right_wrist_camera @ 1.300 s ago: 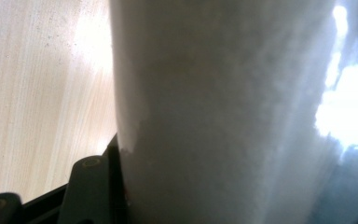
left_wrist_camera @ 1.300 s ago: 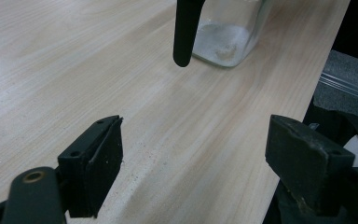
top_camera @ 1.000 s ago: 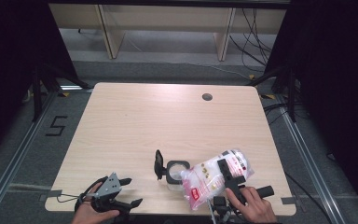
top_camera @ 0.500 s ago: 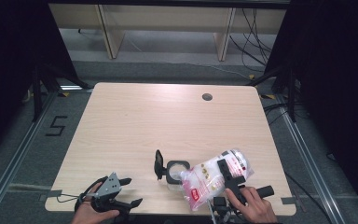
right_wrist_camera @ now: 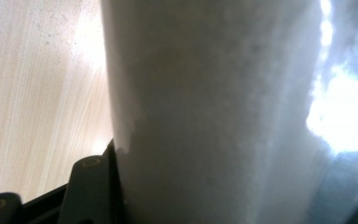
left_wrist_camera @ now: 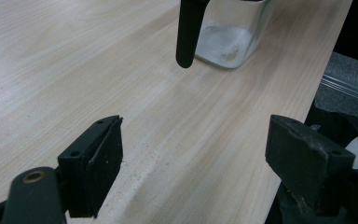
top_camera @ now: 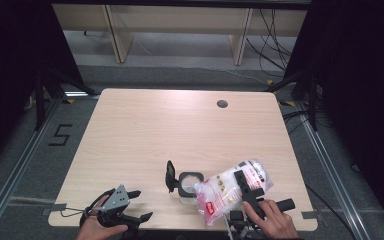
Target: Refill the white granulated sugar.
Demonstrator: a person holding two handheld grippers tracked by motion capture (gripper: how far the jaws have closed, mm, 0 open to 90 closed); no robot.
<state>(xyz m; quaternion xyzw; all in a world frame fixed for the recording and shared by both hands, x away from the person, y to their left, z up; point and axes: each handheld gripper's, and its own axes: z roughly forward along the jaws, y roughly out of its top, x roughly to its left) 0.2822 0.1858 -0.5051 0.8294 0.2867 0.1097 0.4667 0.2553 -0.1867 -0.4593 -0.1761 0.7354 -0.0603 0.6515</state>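
A clear plastic bag of white powder (top_camera: 230,190) is pinched by the right gripper (top_camera: 247,187) just beside a square glass jar with a raised black lid (top_camera: 190,183). Powder could be spilled onto the pale wooden table (top_camera: 155,130) if the bag is tipped off-centre. The left gripper (left_wrist_camera: 196,158) is held spread and empty.

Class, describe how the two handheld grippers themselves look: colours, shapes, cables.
Both are black. The left gripper carries a grey three-cornered plate on top, trails a thin dark cable, and has blocky, flat-faced black jaws. The right gripper is a long black bar with a side handle.

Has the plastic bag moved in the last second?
No. The plastic bag sits beside the glass jar, clamped in the right gripper, same as before.
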